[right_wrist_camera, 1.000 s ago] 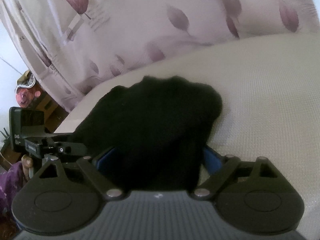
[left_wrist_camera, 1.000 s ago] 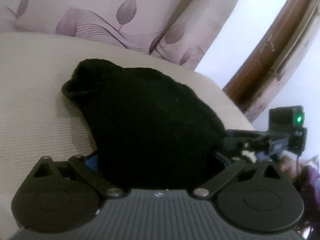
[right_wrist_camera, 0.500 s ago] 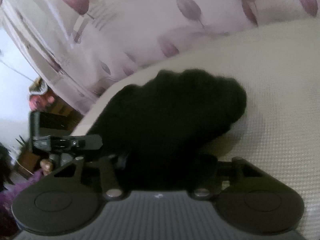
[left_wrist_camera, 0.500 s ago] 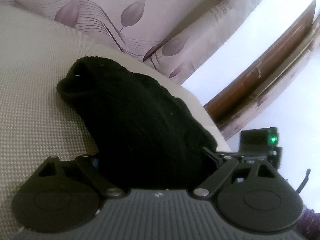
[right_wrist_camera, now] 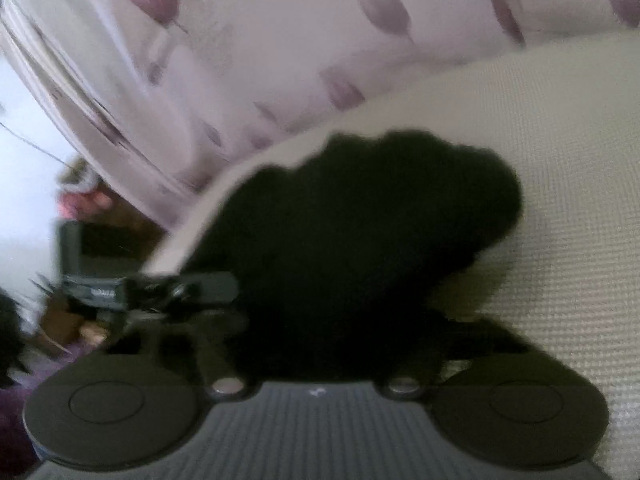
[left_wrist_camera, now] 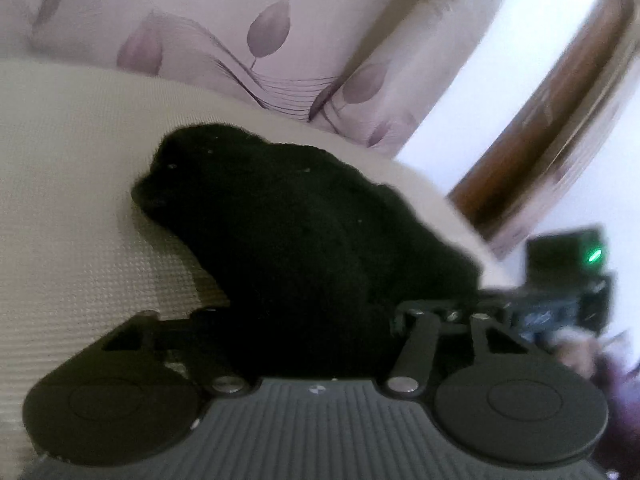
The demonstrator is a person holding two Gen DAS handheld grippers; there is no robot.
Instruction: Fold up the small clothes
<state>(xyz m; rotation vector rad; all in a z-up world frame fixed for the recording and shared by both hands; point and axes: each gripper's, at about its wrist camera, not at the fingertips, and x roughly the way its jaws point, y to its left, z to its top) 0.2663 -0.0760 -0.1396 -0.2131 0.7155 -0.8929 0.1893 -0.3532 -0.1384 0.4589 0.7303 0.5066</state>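
A fuzzy black garment lies bunched on a beige textured cushion. My left gripper has the garment's near edge between its jaws, which are closing and squeeze the cloth narrow; the fingertips are buried in it. In the right wrist view the same garment fills the middle, and my right gripper is closing on another part of its near edge, pinching it into a neck. Each view shows the other gripper's body beside the cloth.
A pale curtain with purple leaves hangs behind the cushion. The cushion's edge drops off close to the garment, with a brown wooden frame beyond. On the right wrist side the cushion stretches on bare.
Both pairs of jaws have swung inward from wide apart onto the garment's near edge. The cloth between them is now gathered narrower, and the blue finger pads no longer show.
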